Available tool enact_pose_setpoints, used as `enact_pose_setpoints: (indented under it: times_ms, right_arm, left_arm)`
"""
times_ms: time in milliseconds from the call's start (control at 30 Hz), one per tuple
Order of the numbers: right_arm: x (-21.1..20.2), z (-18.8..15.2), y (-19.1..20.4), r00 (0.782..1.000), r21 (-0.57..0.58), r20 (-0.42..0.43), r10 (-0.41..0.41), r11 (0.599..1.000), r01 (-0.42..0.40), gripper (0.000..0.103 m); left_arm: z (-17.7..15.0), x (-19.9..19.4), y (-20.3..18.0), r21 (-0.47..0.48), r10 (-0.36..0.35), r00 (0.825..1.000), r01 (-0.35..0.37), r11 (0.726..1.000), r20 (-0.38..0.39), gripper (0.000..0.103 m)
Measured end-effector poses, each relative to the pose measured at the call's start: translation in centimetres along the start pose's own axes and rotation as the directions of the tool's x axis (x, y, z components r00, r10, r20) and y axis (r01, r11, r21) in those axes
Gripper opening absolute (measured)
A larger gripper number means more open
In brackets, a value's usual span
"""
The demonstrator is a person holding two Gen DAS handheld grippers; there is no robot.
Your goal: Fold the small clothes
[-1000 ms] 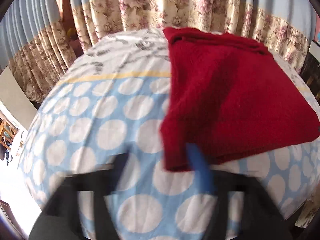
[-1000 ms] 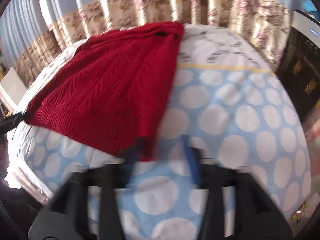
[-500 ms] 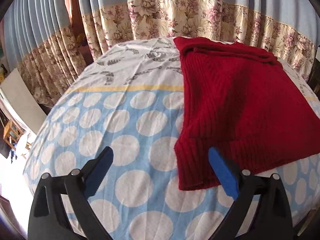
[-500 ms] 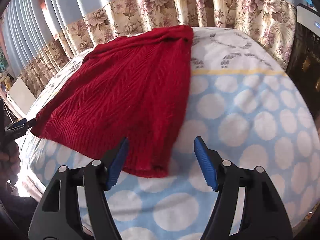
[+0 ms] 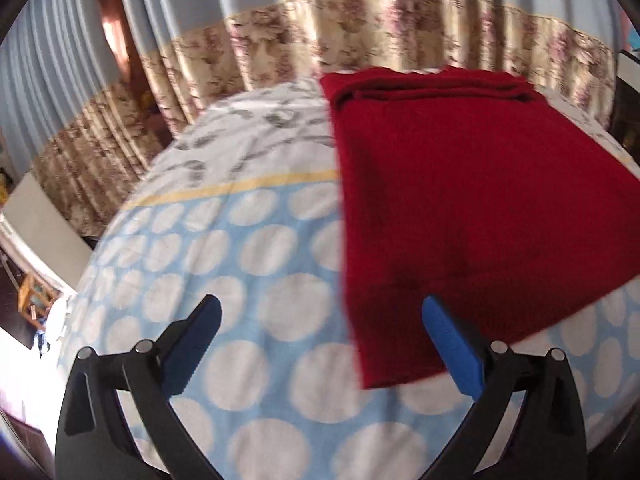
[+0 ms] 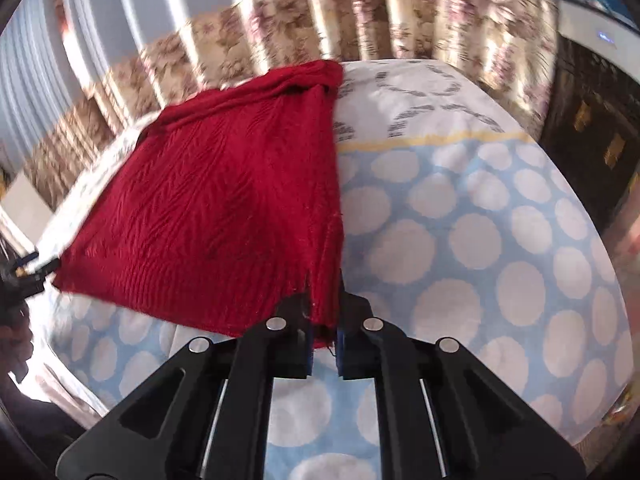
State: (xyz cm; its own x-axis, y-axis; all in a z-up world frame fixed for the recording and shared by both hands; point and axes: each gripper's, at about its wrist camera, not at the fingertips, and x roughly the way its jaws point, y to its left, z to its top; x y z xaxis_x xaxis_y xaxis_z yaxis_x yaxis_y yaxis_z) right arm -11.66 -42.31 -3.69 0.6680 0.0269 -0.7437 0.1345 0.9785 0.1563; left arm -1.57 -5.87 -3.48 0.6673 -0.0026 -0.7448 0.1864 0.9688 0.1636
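A dark red knitted sweater [image 5: 460, 200] lies flat on a bed with a blue sheet with white dots [image 5: 240, 248]. In the left wrist view my left gripper [image 5: 320, 304] hovers over the sweater's near left hem corner. Its jaws are opening wide; the corner lies between the blue pads [image 5: 452, 344], and neither presses on it. In the right wrist view the sweater [image 6: 224, 208] fills the left half. My right gripper [image 6: 323, 320] is shut on its near right hem corner, which is pinched up off the sheet [image 6: 460, 240]. The left gripper's tip [image 6: 28, 268] shows at the far left edge.
Blue curtains with a floral band [image 5: 360, 36] hang behind the bed. A dark cabinet [image 6: 592, 140] with a white appliance [image 6: 588, 20] on top stands right of the bed. A white board [image 5: 36, 216] and a wooden stool [image 5: 34, 300] stand by the bed's left side.
My right gripper has shut on the sweater's near right hem corner and pulled it up slightly. My left gripper's jaws have spread wider and it has shifted a little along the near left corner.
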Motion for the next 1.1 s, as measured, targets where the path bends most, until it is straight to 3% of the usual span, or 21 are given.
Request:
enact_pose_setpoints:
  times_ms: [267, 400, 433, 467, 567, 633, 900, 1100]
  right_arm:
    - [0.5, -0.1, -0.2, 0.999, 0.022, -0.008, 0.038, 0.999, -0.037, 0.008]
    - [0.4, -0.2, -0.4, 0.999, 0.039, -0.009, 0.051, 0.998, -0.051, 0.008]
    - [0.4, -0.2, -0.5, 0.998, 0.040, -0.009, 0.055, 0.998, -0.055, 0.009]
    - [0.4, -0.2, -0.5, 0.998, 0.041, -0.009, 0.058, 0.998, -0.057, 0.009]
    - [0.5, -0.1, -0.3, 0.998, 0.035, -0.010, 0.068, 0.997, -0.067, 0.009]
    - [0.4, 0.0, -0.1, 0.997, 0.031, -0.006, 0.075, 0.997, -0.075, 0.009]
    - [-1.4, 1.5, 0.7, 0.994, 0.014, 0.049, 0.102, 0.995, -0.103, 0.008]
    - [-2.9, 3.4, 1.0, 0.987, -0.010, 0.098, 0.129, 0.992, -0.128, 0.008]
  left_arm:
    - [-0.2, 1.3, -0.9, -0.083, -0.106, 0.993, 0.102, 0.991, -0.042, 0.101]
    - [-0.5, 1.6, -1.5, -0.095, -0.102, 0.992, 0.096, 0.991, -0.069, 0.099]
    - [-0.6, 1.6, -1.7, -0.088, -0.107, 0.992, 0.100, 0.991, -0.069, 0.084]
    - [-0.6, 1.5, -2.0, -0.079, -0.118, 0.991, 0.113, 0.990, -0.067, 0.077]
    - [-0.5, 0.8, -2.9, -0.081, -0.164, 0.985, 0.159, 0.984, -0.056, 0.033]
    - [-0.4, 0.8, -3.3, -0.082, -0.186, 0.981, 0.181, 0.980, -0.054, 0.018]
    - [1.6, -1.7, -2.3, -0.082, -0.213, 0.977, 0.211, 0.974, -0.025, 0.015]
    - [4.0, -3.8, -1.4, -0.052, -0.190, 0.982, 0.189, 0.981, -0.018, 0.015]
